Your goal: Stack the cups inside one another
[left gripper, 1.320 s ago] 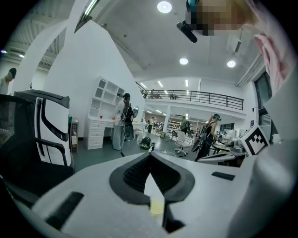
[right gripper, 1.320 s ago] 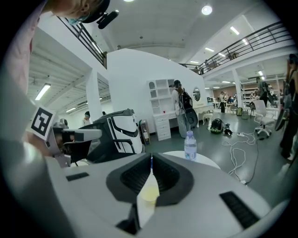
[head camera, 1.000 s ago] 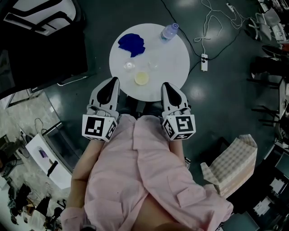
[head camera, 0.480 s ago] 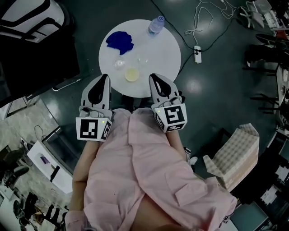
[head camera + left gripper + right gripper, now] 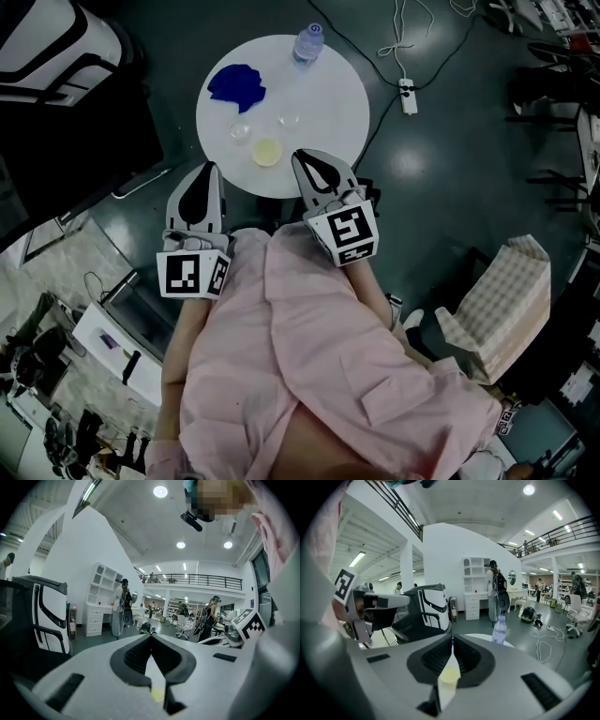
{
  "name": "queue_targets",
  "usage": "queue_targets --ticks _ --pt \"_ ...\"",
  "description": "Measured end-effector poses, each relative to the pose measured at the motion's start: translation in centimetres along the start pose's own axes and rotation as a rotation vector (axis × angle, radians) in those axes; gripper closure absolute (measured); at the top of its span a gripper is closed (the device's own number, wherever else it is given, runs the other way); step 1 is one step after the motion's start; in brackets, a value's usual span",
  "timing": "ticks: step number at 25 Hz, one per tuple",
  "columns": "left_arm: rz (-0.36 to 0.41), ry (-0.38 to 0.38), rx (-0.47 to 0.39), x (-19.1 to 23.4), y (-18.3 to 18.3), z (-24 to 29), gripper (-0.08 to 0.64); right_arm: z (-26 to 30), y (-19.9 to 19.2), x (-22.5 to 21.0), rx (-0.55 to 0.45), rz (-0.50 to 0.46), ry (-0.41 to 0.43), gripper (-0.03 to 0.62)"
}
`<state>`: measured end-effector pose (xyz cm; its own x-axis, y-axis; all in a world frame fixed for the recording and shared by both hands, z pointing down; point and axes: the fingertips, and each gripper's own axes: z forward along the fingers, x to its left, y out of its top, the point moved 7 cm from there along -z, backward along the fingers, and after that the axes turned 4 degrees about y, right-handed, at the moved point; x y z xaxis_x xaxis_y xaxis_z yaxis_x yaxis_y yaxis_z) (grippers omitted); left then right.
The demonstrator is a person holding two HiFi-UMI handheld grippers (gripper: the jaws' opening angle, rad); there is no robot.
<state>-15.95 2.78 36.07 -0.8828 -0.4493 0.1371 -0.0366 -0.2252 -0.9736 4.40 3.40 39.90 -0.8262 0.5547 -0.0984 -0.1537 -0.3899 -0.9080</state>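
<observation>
- Right gripper (image 5: 452, 641): jaws pressed tip to tip with nothing between them. The yellow cup (image 5: 267, 152) only peeks through the slit below the tips; it stands out on the table, not in any grip.
- Left gripper (image 5: 151, 638): same story, tips together, empty, aimed over the table edge.
- Both hang at the near rim of the round white table (image 5: 328, 94), the left one a little further back.
- The cups: the yellow one is nearest, just beside the right gripper's nose. The left clear cup (image 5: 240, 132) and right clear cup (image 5: 288, 119) stand a little beyond, each apart. Nothing is nested, so this looks like the very start.
- First call: part the jaws before reaching in. Shut tips would likely just knock a light cup over.
- Take one cup by its wall and squeeze gently, since thin plastic probably buckles.
- Lift clear, centre over another cup's mouth and lower straight; a tilted entry may jam.
- The spare gripper could steady the receiving cup.
- Blue cloth (image 5: 236, 82) and bottle (image 5: 307, 42) sit at the far side, well apart.
</observation>
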Motion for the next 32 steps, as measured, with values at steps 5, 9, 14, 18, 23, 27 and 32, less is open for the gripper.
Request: queue_targets --ticks 5,9,14,18,23,27,32 --pt "0.001 -0.012 0.008 -0.2 -0.1 0.2 0.551 0.3 -0.2 0.5 0.024 -0.014 0.025 0.560" --pt "0.005 -0.021 0.014 -0.2 -0.1 0.5 0.551 0.3 -0.2 0.2 0.024 -0.001 0.015 0.560" --pt "-0.002 -0.029 0.012 0.0 0.0 1.2 0.551 0.3 0.2 -0.6 0.002 0.017 -0.017 0.560" --pt "-0.008 -0.036 0.004 0.1 0.2 1.7 0.551 0.2 0.2 -1.9 -0.019 0.049 -0.062 0.558" --pt "-0.007 -0.045 -0.008 0.0 0.5 2.9 0.551 1.2 0.3 -3.8 -0.012 0.100 -0.091 0.558" --pt "-0.010 -0.043 -0.018 -0.2 0.7 3.4 0.551 2.2 0.1 -5.3 -0.005 0.141 -0.099 0.557" --pt "-0.013 -0.026 -0.029 -0.2 1.0 3.7 0.551 3.6 -0.3 -7.4 0.005 0.170 -0.120 0.557"
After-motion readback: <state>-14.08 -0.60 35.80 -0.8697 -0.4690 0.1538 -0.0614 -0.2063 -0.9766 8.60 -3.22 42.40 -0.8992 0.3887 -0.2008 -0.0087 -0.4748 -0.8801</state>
